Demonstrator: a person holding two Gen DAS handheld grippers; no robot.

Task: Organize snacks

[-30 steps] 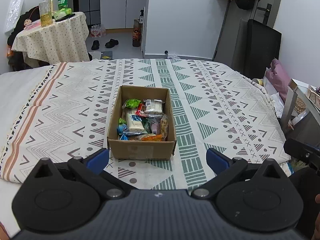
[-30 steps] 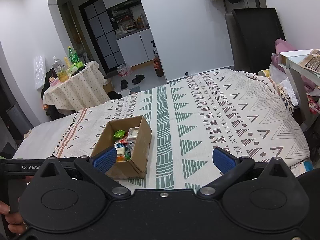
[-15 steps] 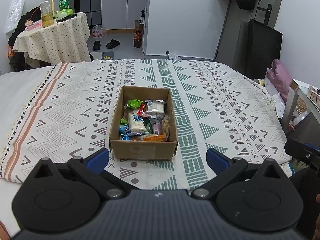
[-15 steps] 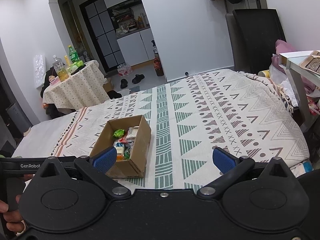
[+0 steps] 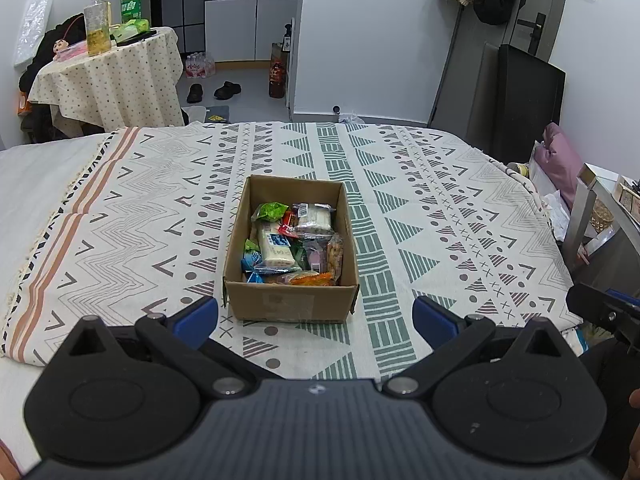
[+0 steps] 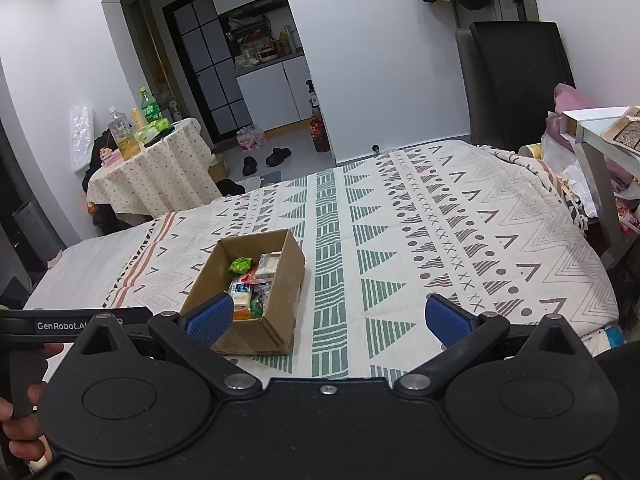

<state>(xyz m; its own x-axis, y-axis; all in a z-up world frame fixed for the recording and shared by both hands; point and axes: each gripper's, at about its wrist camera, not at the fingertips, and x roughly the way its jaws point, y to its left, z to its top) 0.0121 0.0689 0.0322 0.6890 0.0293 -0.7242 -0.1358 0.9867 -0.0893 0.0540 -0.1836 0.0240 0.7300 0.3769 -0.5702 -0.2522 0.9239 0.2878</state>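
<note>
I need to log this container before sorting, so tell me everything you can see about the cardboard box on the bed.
The cardboard box is a plain brown, open-topped rectangular carton with no lid or top flaps showing. It sits flat and upright on the patterned bedspread, near its front edge. Wrapped snacks fill it loosely, below the rim. A pale label patch shows on its near wall. Nothing but the bedspread and its contents touches it; both tools are apart from it.

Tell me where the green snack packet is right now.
The green snack packet lies in the cardboard box on the patterned bedspread, at its far-left corner in the left wrist view.
</note>
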